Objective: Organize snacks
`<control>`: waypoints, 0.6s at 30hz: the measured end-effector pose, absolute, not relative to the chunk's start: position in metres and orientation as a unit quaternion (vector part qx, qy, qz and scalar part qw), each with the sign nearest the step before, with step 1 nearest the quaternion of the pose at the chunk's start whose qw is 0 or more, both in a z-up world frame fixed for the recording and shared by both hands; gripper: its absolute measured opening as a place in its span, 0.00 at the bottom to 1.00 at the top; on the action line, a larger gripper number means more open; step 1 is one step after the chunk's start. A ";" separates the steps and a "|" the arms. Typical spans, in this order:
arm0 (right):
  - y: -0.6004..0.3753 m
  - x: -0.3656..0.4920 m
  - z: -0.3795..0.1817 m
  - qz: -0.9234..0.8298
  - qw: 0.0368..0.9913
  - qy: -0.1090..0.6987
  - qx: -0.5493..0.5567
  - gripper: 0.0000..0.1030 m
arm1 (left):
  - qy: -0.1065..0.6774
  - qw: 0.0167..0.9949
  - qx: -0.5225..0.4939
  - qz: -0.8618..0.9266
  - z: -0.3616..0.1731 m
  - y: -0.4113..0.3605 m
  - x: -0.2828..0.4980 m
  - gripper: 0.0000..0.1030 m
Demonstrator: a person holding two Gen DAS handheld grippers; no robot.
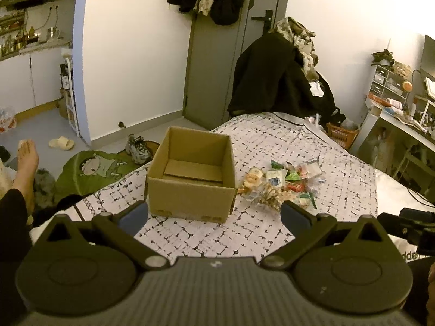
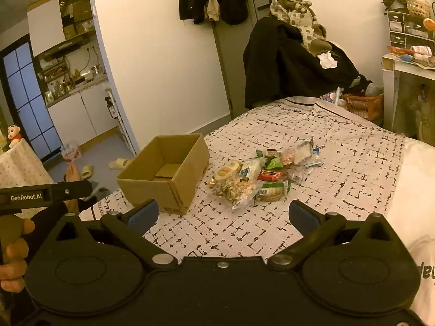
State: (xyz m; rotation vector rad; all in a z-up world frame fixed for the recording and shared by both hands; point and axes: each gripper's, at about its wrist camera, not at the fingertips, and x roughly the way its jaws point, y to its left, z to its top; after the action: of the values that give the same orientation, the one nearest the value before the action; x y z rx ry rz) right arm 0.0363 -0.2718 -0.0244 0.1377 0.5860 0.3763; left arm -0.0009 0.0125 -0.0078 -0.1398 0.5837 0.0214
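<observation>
Both the left gripper (image 1: 214, 213) and the right gripper (image 2: 223, 214) hover with jaws spread wide and empty over the white bedspread with a dark grid print (image 2: 339, 163). Nothing is grasped yet, so the step is likely a first pick: best to single out one packet at the heap's near edge and close on its crimped end. The heap of small wrapped snacks (image 2: 258, 176) lies ahead of the right jaws; the open brown cardboard box (image 1: 190, 182) sits just ahead of the left jaws, beside the heap.
</observation>
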 end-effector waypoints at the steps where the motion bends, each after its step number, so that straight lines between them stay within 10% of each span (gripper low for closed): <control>1: -0.272 0.036 -0.024 0.185 0.938 0.284 0.067 1.00 | 0.288 0.955 -0.071 0.011 -0.008 0.013 -0.001 1.00; 18: -0.274 0.034 -0.022 0.191 0.937 0.282 0.074 1.00 | 0.288 0.955 -0.075 0.006 -0.006 0.013 0.002 1.00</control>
State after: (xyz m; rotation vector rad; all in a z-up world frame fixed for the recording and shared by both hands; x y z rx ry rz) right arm 0.0338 -0.2736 -0.0217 0.1510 0.5760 0.3911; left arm 0.0015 0.0128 -0.0058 -0.1516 0.5845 0.0123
